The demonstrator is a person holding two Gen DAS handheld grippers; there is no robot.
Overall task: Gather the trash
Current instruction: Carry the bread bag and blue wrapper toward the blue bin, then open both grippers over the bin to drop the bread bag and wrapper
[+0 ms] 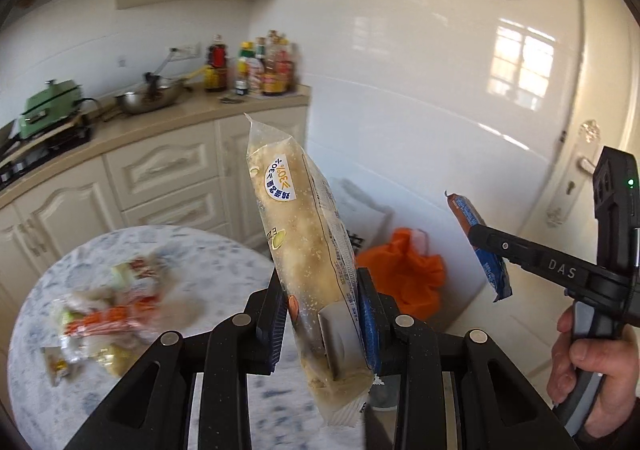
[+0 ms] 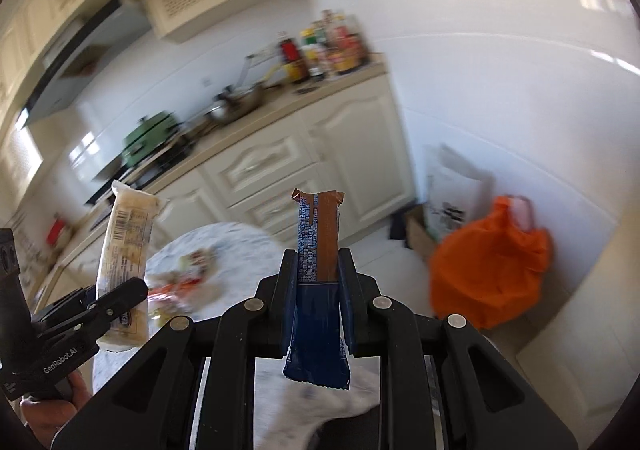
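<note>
My left gripper (image 1: 322,296) is shut on a long clear food wrapper (image 1: 298,234) with beige contents, held upright above the round table (image 1: 192,246). It also shows in the right wrist view (image 2: 126,254). My right gripper (image 2: 318,270) is shut on a blue and brown snack wrapper (image 2: 318,250), also upright; the same wrapper shows in the left wrist view (image 1: 478,246). A blurred pile of wrappers (image 1: 108,314) lies on the table. An orange bag (image 2: 490,270) sits on the floor at the right.
Cream kitchen cabinets (image 1: 160,178) and a counter with a wok (image 1: 148,100), a green appliance (image 1: 50,108) and bottles (image 1: 256,66) stand behind the table. A white paper bag (image 2: 452,190) stands beside the orange bag. A white door (image 1: 592,154) is at the right.
</note>
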